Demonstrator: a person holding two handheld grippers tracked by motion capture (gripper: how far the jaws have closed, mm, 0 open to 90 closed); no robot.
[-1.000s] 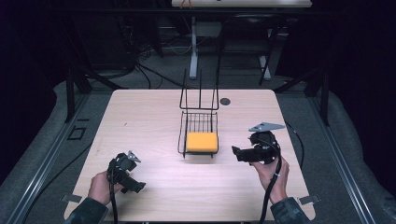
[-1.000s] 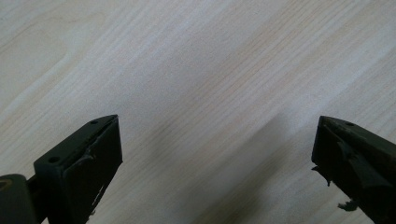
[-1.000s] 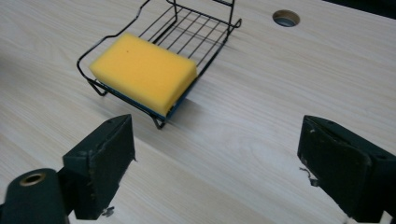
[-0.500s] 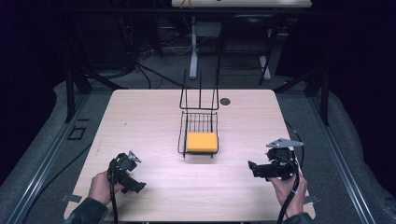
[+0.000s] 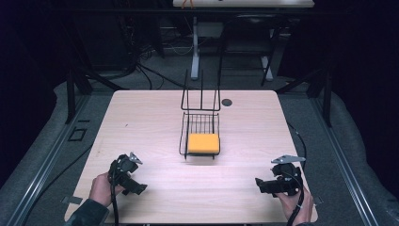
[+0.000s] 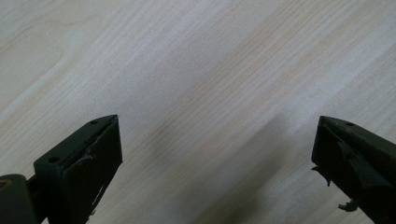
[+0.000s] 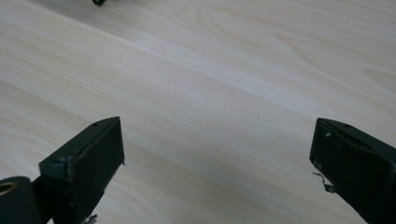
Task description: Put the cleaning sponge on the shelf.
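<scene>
Nearest me, the person's two hands rest at the near edge of the counter [image 5: 155, 113], one at each corner, well apart. The left tongs [image 5: 137, 188] lie low over bare wood at the near left, jaws spread wide with nothing between them; the right tongs [image 5: 259, 183] at the near right are likewise parted and empty, pointing inward. Held out at the sides like this, they look parked, leaving the middle free. Farther in, at the counter's centre, stands a black wire basket [image 5: 200, 136] with a tall handle, and a yellow sponge [image 5: 203, 143] lies flat inside it. Just beyond, toward the far edge, sits a small dark disc [image 5: 227, 102].
</scene>
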